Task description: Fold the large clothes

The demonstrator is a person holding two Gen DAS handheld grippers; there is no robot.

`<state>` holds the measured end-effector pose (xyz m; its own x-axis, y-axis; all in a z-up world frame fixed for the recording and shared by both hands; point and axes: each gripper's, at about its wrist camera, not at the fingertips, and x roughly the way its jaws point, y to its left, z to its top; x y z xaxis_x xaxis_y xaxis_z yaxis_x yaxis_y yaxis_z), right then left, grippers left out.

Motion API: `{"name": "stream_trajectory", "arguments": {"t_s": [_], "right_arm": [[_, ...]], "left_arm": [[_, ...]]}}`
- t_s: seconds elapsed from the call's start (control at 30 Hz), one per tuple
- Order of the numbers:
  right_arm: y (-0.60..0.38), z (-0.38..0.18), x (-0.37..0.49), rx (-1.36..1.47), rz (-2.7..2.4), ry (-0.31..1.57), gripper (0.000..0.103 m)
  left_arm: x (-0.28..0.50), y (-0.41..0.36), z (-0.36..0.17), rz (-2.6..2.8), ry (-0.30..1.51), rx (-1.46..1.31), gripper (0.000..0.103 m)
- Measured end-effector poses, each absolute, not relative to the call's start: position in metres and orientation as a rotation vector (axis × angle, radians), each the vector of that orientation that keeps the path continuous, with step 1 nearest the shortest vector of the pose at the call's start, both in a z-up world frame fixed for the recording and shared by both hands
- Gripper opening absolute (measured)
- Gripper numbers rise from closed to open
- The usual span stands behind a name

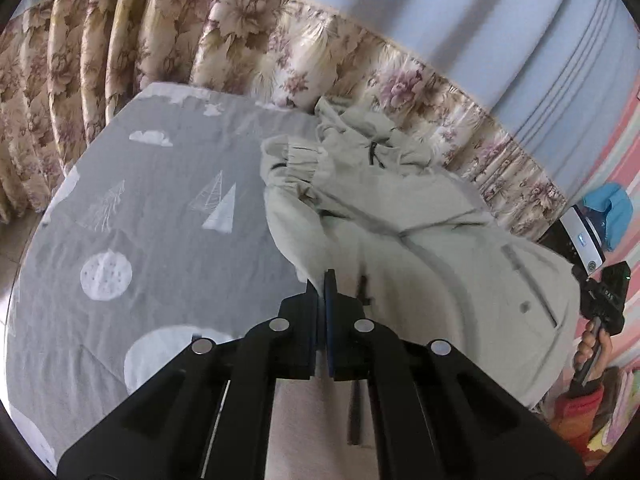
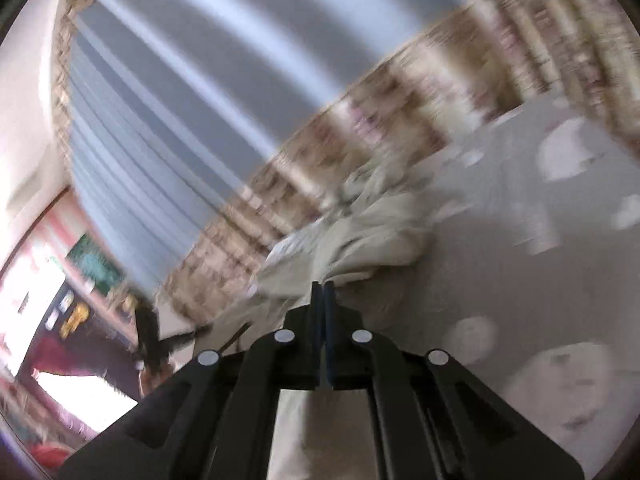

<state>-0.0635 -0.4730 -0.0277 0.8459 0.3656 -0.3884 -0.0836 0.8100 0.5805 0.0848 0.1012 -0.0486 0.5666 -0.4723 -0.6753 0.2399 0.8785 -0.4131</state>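
A large pale beige jacket (image 1: 420,216) with dark zips and an elastic cuff lies spread on a grey patterned sheet (image 1: 140,208). My left gripper (image 1: 323,280) is shut on an edge of the jacket and holds it up. My right gripper (image 2: 323,288) is shut on another bunched part of the jacket (image 2: 372,224); this view is blurred by motion. The right gripper also shows at the far right of the left wrist view (image 1: 600,292), held by a hand.
Floral and pale blue curtains (image 1: 280,40) hang behind the surface. The grey sheet (image 2: 520,272) carries white tree and circle prints. A blue item (image 1: 608,208) and a pink striped wall are at the right. The far edge of the surface is near the curtains.
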Motion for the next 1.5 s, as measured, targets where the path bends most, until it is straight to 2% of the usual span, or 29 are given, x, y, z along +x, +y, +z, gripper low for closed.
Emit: {"name": "stream_trajectory", "arguments": {"t_s": [0.03, 0.07, 0.1, 0.13, 0.17, 0.23, 0.27, 0.33, 0.37, 0.4, 0.43, 0.47, 0.6, 0.77, 0.9, 1.07, 1.37, 1.5], "right_arm": [[-0.479, -0.030, -0.067, 0.479, 0.114, 0.567, 0.001], [-0.479, -0.039, -0.066, 0.333, -0.048, 0.642, 0.001], [-0.476, -0.053, -0.062, 0.185, -0.208, 0.724, 0.000], [-0.476, -0.067, -0.058, 0.100, -0.293, 0.799, 0.000], [-0.480, -0.089, -0.053, 0.044, -0.327, 0.920, 0.000], [-0.490, -0.110, -0.057, 0.052, -0.327, 0.994, 0.003], [-0.493, -0.112, -0.060, 0.061, -0.330, 0.989, 0.003], [-0.504, -0.102, -0.062, 0.100, -0.329, 0.953, 0.005], [-0.505, -0.090, -0.057, 0.111, -0.318, 0.917, 0.007], [-0.509, -0.079, -0.051, 0.117, -0.308, 0.881, 0.027], [-0.509, -0.065, -0.042, 0.112, -0.305, 0.833, 0.061], [-0.507, -0.056, -0.036, 0.098, -0.301, 0.796, 0.071], [-0.486, -0.031, 0.041, 0.045, -0.179, 0.735, 0.073], [-0.469, -0.035, 0.138, 0.018, -0.072, 0.785, 0.073], [-0.476, -0.034, 0.208, 0.125, -0.025, 0.817, 0.073], [-0.472, -0.043, 0.254, 0.202, -0.043, 0.842, 0.073], [-0.413, -0.045, 0.356, 0.108, -0.062, 0.864, 0.073], [-0.403, -0.051, 0.400, 0.098, -0.101, 0.924, 0.073]], "left_arm": [[0.084, 0.101, -0.058, -0.423, 0.897, -0.288, 0.004], [0.084, 0.099, -0.075, -0.415, 0.939, -0.273, 0.014], [0.083, 0.097, -0.092, -0.387, 0.980, -0.247, 0.033], [0.084, 0.098, -0.106, -0.366, 1.007, -0.230, 0.041], [0.082, 0.099, -0.124, -0.314, 1.041, -0.198, 0.043], [0.078, 0.105, -0.144, -0.237, 1.056, -0.126, 0.037], [0.073, 0.109, -0.139, -0.208, 1.039, -0.090, 0.047], [0.074, 0.116, -0.132, -0.140, 1.049, -0.047, 0.050], [0.076, 0.118, -0.122, -0.119, 1.038, -0.021, 0.057], [0.079, 0.118, -0.113, -0.104, 1.024, -0.003, 0.066], [0.083, 0.118, -0.104, -0.087, 1.006, 0.013, 0.071], [0.091, 0.115, -0.089, -0.068, 0.973, 0.032, 0.079], [0.132, 0.099, -0.062, -0.054, 0.890, 0.058, 0.100], [0.212, 0.060, -0.046, -0.119, 0.869, 0.087, 0.100], [0.276, 0.029, -0.048, -0.151, 0.915, 0.081, 0.100], [0.337, -0.007, -0.057, -0.153, 0.917, 0.131, 0.100], [0.440, -0.076, -0.047, -0.151, 0.845, 0.150, 0.100], [0.507, -0.109, -0.062, -0.140, 0.940, 0.207, 0.100]]}}
